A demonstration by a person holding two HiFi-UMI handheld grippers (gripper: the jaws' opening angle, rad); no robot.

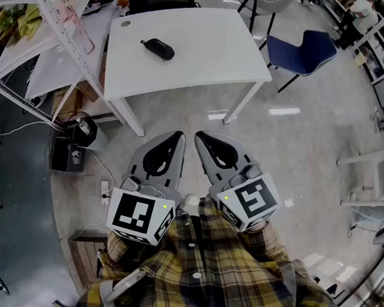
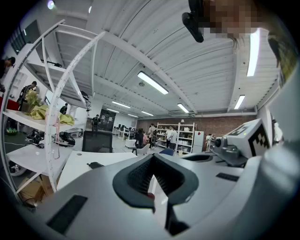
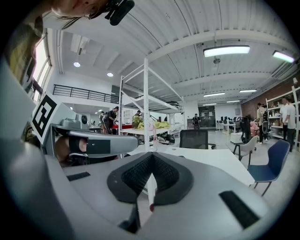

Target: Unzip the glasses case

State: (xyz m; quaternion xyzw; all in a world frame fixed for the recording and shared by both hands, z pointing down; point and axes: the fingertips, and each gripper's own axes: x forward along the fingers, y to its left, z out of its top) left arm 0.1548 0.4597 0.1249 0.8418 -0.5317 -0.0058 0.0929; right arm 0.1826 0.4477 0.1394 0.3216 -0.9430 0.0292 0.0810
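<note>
A dark, oblong glasses case [image 1: 158, 49] lies flat on the white table [image 1: 205, 57]

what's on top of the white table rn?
A black glasses case, closed, on the table, and a small round disc near the far-left corner. The case's contents are hidden.

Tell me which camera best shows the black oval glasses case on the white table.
The head view: it looks down on the whole black oval glasses case, dark against the white table. The left gripper view shows only a flat sliver; the right gripper view, nothing clear.
</note>
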